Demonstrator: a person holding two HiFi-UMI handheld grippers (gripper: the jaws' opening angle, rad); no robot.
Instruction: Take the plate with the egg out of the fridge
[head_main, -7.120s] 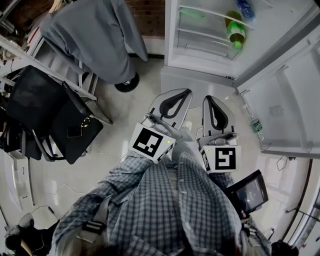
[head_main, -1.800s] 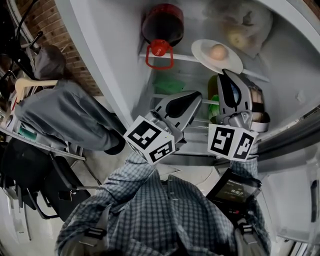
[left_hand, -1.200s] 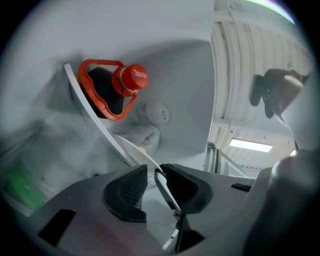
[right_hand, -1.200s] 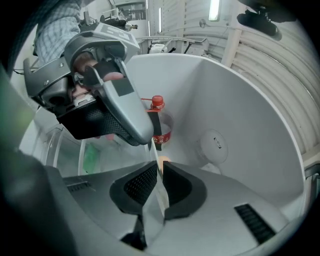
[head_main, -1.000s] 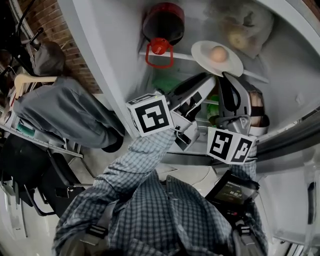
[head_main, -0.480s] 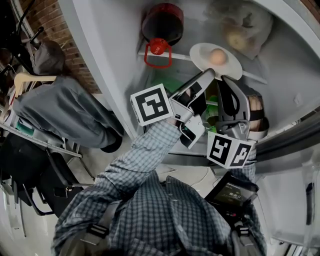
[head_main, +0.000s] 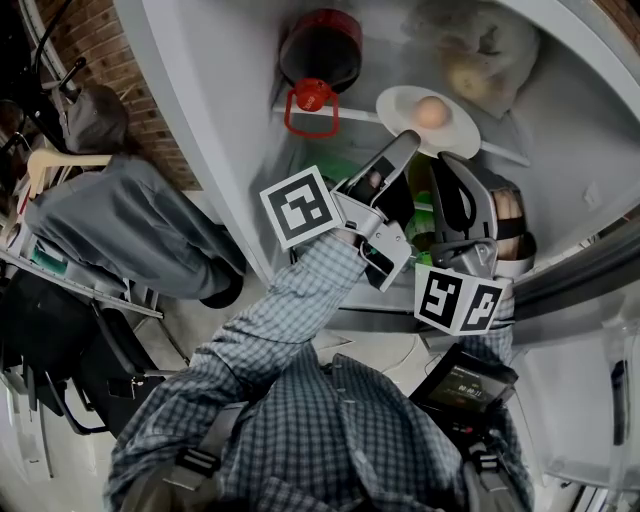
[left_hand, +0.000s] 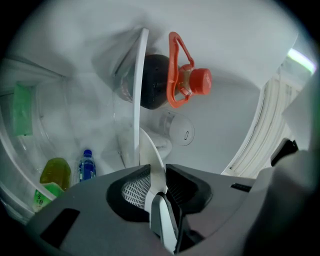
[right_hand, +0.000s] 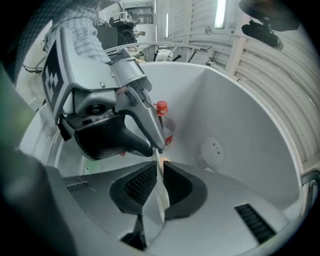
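Observation:
A white plate (head_main: 405, 100) with a brown egg (head_main: 432, 112) on it sits on a fridge shelf (head_main: 350, 113). My left gripper (head_main: 408, 138) reaches up to the plate's near left rim. In the left gripper view the plate (left_hand: 149, 150) shows edge-on, with the left gripper (left_hand: 152, 175) shut on its rim. My right gripper (head_main: 447, 158) holds the near rim just to the right. There the plate (right_hand: 161, 192) runs between the jaws of the right gripper (right_hand: 159, 172), shut on it, with the left gripper's body (right_hand: 100, 115) close on the left.
A dark jug (head_main: 322, 45) with a red cap and handle (head_main: 308, 100) lies on the same shelf, left of the plate. A bag of food (head_main: 470, 55) sits behind it. Green (left_hand: 54, 172) and blue (left_hand: 86, 167) bottles stand lower down. Grey cloth (head_main: 130, 220) hangs outside, left.
My left gripper has risen from below the shelf, turned, and come up to the plate's rim. The right gripper has stayed at the rim. The plate has barely shifted.

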